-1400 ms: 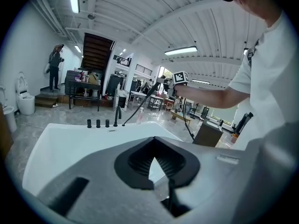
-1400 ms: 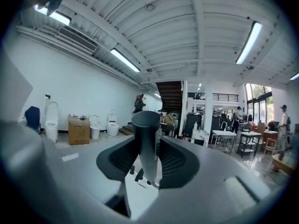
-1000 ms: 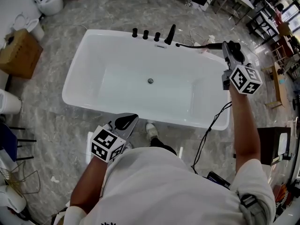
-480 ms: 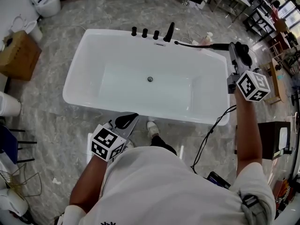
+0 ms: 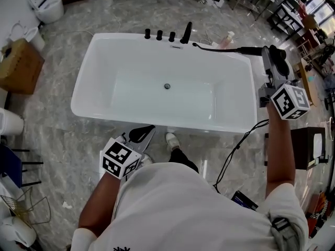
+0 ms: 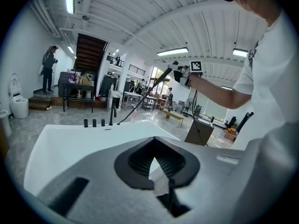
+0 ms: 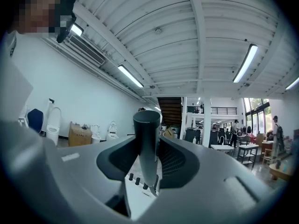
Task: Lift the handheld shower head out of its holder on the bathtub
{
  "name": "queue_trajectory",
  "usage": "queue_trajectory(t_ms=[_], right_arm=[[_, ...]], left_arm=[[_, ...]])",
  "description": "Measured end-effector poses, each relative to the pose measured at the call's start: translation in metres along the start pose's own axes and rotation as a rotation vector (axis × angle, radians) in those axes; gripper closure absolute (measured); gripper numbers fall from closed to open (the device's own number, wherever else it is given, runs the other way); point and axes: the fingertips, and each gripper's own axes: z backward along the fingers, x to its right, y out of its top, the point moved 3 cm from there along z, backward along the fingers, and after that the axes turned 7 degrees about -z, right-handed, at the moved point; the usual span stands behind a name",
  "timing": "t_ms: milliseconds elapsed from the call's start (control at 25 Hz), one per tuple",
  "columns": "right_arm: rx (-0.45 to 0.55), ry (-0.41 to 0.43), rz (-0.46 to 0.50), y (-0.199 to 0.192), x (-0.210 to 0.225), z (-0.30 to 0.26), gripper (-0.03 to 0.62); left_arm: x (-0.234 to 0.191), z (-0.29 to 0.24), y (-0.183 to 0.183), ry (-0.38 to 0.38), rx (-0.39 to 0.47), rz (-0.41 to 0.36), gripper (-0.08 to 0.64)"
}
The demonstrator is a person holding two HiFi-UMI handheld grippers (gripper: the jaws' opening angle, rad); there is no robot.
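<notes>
The white bathtub (image 5: 89, 72) carries three black knobs (image 5: 159, 34) and a black spout (image 5: 186, 33) on its far rim. My right gripper (image 5: 265, 51) is shut on the handle of the black handheld shower head (image 5: 250, 50), held off the tub's far right corner. Its hose (image 5: 217, 47) stretches back to the fixtures. In the right gripper view the dark handle (image 7: 146, 143) stands upright between the pads. The left gripper view shows the raised shower head (image 6: 161, 80) above the tub. My left gripper (image 5: 148, 130) hangs shut and empty by the near rim.
A cardboard box (image 5: 21, 59) and toilets (image 5: 47, 1) stand left of the tub. A black cable (image 5: 238, 145) drops from my right arm. A dark stand (image 5: 306, 145) is at the right, with tables and chairs (image 5: 282, 4) beyond. A person (image 6: 49, 66) stands far off.
My right gripper has carried the shower head rightward and up, away from the fixtures, and the hose has drawn out longer. The left gripper has stayed by the near rim.
</notes>
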Motion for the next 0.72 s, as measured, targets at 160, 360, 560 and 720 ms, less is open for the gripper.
queue_trajectory(t_ms=[160,360,560,720], right_arm=[[0.019,0.005,0.007,0.011,-0.011,0.019,0.448],[0.034,0.008,0.015,0.022,-0.025,0.038,0.448],[0.044,0.01,0.014,0.028,-0.034,0.056,0.448],[0.035,0.007,0.011,0.027,-0.04,0.065,0.448]], left_arm=[[0.006,0.003,-0.002,-0.011,0.001,-0.008,0.554],[0.009,0.01,-0.005,-0.018,0.004,-0.015,0.554],[0.014,0.014,-0.007,-0.025,0.012,-0.019,0.554],[0.018,0.015,-0.008,-0.03,0.015,-0.023,0.554]])
